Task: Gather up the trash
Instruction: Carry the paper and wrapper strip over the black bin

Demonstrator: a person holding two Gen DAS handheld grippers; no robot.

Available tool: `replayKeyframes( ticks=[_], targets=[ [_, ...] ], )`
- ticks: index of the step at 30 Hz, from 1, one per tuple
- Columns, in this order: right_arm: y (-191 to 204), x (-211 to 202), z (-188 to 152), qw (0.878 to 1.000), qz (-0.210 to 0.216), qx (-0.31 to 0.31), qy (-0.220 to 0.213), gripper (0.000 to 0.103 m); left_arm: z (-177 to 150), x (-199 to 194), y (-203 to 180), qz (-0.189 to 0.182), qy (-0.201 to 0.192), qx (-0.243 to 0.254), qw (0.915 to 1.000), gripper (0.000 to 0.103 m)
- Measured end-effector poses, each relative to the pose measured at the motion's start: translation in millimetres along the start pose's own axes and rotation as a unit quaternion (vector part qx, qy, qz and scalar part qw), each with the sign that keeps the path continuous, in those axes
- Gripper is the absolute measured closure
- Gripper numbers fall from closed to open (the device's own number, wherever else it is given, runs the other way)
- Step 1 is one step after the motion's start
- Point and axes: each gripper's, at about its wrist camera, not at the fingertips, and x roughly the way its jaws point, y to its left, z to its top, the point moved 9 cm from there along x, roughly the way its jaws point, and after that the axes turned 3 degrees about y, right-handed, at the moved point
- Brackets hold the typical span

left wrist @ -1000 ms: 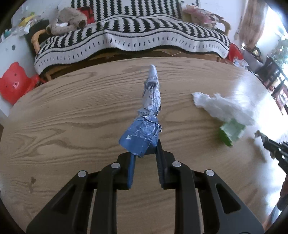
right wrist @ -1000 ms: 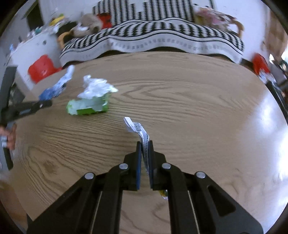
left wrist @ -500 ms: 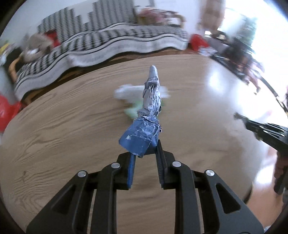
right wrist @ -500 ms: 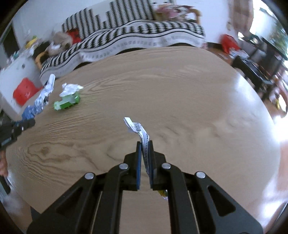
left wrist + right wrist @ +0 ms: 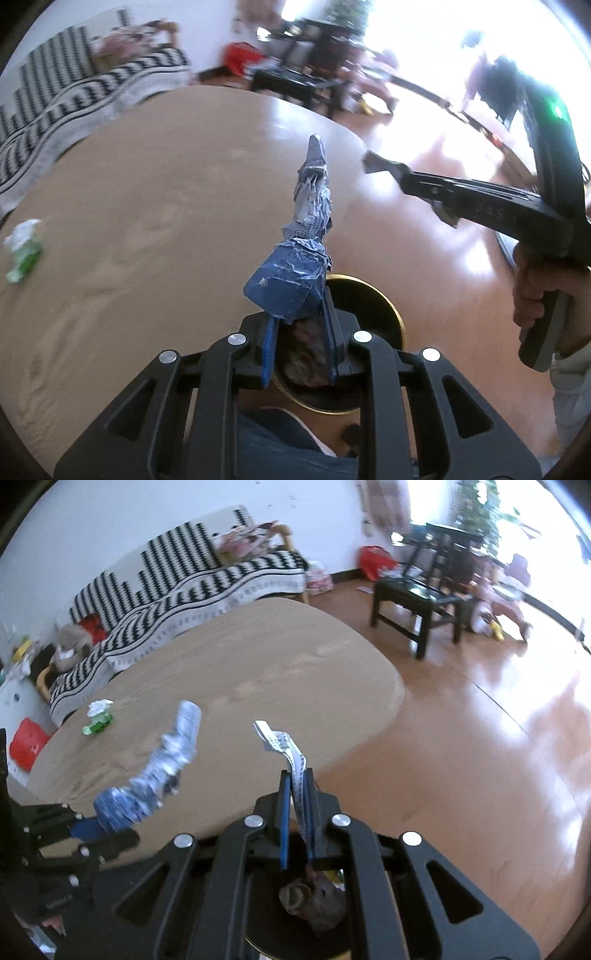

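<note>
My left gripper (image 5: 299, 325) is shut on a crumpled blue and silver wrapper (image 5: 301, 236), which sticks up from the jaws; it also shows in the right wrist view (image 5: 159, 768). My right gripper (image 5: 297, 794) is shut on a white paper strip (image 5: 282, 744). Both hang over a black bin with a gold rim (image 5: 391, 317), which holds some trash (image 5: 314, 901), beside the wooden table (image 5: 147, 206). A green and white crumpled packet (image 5: 23, 247) lies on the table at the far left, also seen small in the right wrist view (image 5: 99, 718).
A black-and-white striped sofa (image 5: 184, 587) stands behind the table. A dark low table (image 5: 421, 594) and a red bag (image 5: 375, 561) stand on the shiny wood floor to the right. A red stool (image 5: 27, 742) is at the far left.
Both grippers have swung right and off the table edge with their trash, to above the bin. The green packet stays on the table, now far to the left.
</note>
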Motion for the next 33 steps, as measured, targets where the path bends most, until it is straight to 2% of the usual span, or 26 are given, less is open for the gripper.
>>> replayKeyframes(
  ticks=[4, 9, 13, 15, 21, 33],
  targets=[
    [-24.6, 18.4, -45.6, 0.999, 0.002, 0.030, 0.036, 0.095, -18.6, 23.8, -27.2, -0.013, 0.033, 0.023, 0.9991, 0.082],
    [-41.0, 60.8, -105.6, 0.993, 0.019, 0.079, 0.090, 0.095, -47.5, 61.0, -41.7, -0.023, 0.087, 0.019, 0.9958, 0.082],
    [-44.1, 93.5, -141.9, 0.985, 0.028, 0.106, 0.134, 0.095, -83.9, 108.5, -44.6, -0.032, 0.169, 0.020, 0.9848, 0.082],
    [-45.5, 103.8, -153.6, 0.982, 0.030, 0.111, 0.149, 0.095, -95.5, 122.8, -43.7, -0.025, 0.193, 0.031, 0.9804, 0.082],
    [-49.5, 121.2, -168.2, 0.977, 0.030, 0.121, 0.172, 0.095, -104.6, 146.8, -38.2, -0.024, 0.226, 0.028, 0.9734, 0.082],
    [-58.9, 131.4, -165.3, 0.973, 0.037, 0.129, 0.186, 0.095, -95.2, 162.7, -32.2, -0.037, 0.238, 0.017, 0.9705, 0.081]
  ],
)
